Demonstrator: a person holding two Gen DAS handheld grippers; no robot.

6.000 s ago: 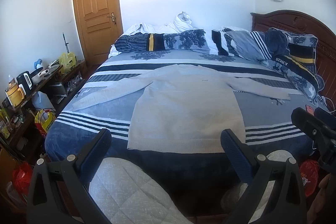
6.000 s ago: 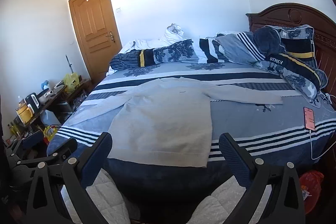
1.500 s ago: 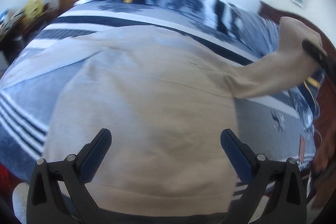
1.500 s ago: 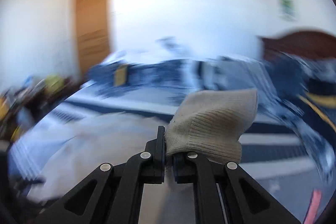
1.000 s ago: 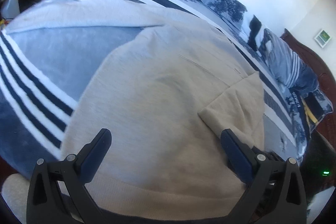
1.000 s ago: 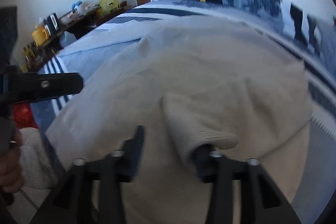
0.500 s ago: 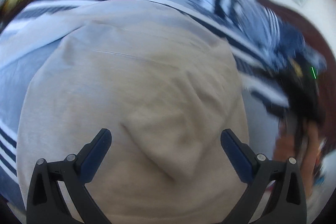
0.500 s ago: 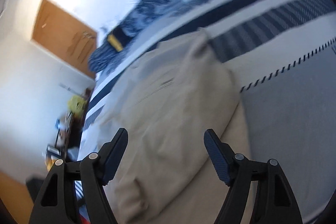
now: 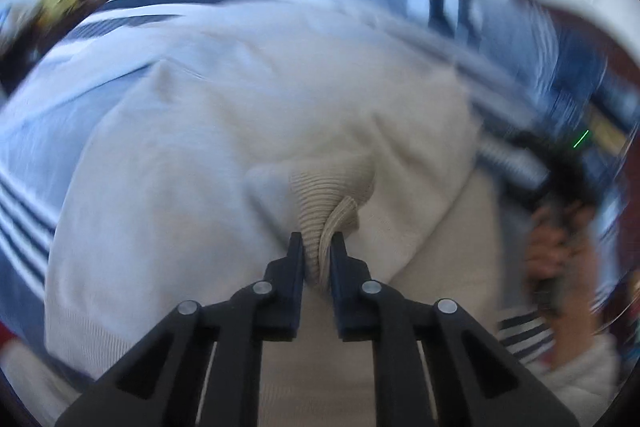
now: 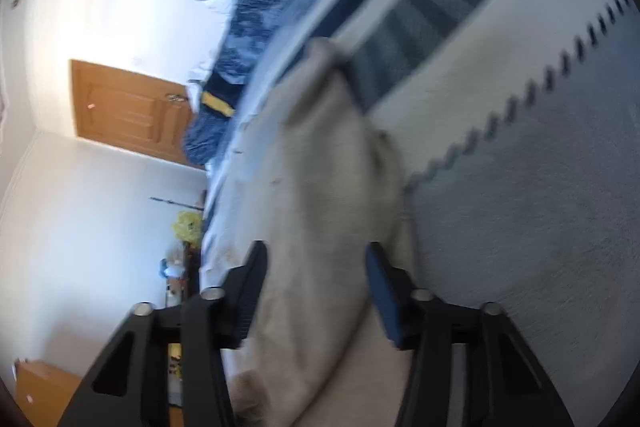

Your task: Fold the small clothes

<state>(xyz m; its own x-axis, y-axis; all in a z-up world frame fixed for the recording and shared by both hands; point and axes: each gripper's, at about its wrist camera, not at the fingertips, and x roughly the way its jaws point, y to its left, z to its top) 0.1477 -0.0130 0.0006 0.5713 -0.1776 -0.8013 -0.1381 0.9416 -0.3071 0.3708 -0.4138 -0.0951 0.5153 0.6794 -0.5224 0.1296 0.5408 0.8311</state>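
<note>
Already clenched on the beige knit sweater's ribbed cuff, the left tongs risk dragging the folded sleeve askew; the right tongs are closing, gripping nothing.

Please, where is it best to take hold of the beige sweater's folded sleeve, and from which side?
Grip the ribbed cuff: it bunches up off the sweater, so fingers can close across it from the hem side, pointing down. The left gripper is closing on it that way.

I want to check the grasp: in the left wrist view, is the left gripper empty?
No, the left gripper is pinching the ribbed cuff of the beige sweater between its two fingers.
</note>
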